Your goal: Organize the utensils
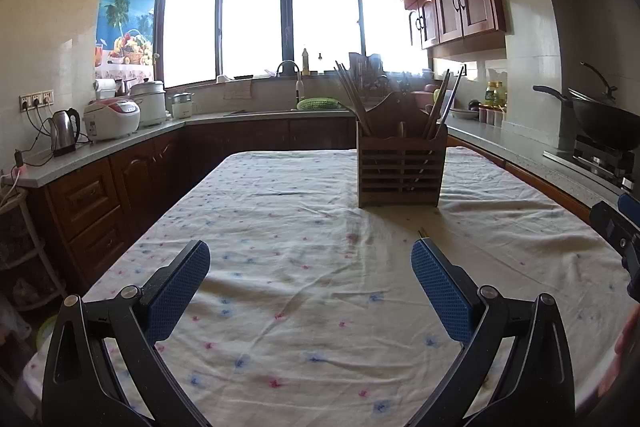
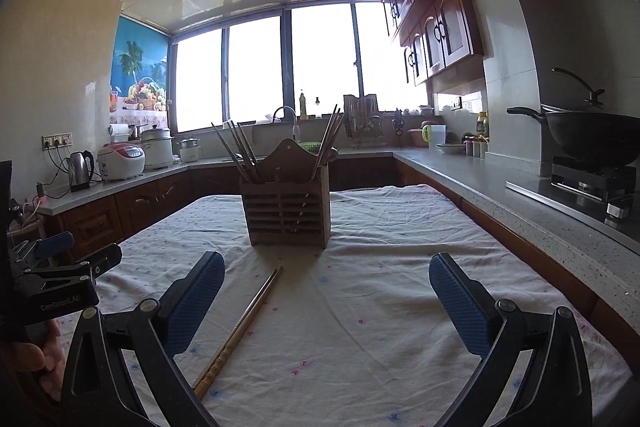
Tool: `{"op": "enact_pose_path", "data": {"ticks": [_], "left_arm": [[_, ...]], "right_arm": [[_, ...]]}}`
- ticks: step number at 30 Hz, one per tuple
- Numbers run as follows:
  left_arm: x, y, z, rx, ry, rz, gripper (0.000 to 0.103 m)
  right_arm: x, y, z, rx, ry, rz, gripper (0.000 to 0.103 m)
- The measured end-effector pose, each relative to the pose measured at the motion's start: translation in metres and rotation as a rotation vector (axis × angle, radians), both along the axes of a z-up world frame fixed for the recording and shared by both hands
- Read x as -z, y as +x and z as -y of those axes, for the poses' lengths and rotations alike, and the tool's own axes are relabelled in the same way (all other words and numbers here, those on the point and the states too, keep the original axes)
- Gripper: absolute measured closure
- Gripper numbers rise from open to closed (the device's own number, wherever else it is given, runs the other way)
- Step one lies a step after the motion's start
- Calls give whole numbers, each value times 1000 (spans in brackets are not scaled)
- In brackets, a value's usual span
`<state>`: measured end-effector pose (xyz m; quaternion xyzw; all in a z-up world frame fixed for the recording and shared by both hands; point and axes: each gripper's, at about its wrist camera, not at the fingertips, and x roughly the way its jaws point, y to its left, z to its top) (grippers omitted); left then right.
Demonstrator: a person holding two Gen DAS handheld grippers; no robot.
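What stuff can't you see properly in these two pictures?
- Chopsticks on the table: left view, only the tips show, the left tool's finger covers the rest.
- Chopsticks: right view, near end hidden behind the right tool.
- Inside the wooden holder: both views, slats and glare.

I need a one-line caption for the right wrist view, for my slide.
Open right gripper above a pair of chopsticks lying on the tablecloth, before a wooden utensil holder.
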<state>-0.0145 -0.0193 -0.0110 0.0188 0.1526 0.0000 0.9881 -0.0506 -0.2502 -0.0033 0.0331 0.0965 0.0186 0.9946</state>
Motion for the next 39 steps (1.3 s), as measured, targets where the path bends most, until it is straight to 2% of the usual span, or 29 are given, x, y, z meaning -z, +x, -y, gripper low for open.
{"op": "enact_pose_path", "data": {"ticks": [5,12,22,39], "left_arm": [[4,1,-1,-30,17,-11,0],[5,2,-3,-31,11,-19,0],[3,5,-6,-38,-3,-32,0],[0,8,-9,-13,-28,-65,0]], "right_arm": [[1,1,-4,4,-19,-2,0],[-12,-5,-4,28,-36,73,0],[2,4,-2,17,-16,16,0],[1,3,-1,12,-9,11,0]]}}
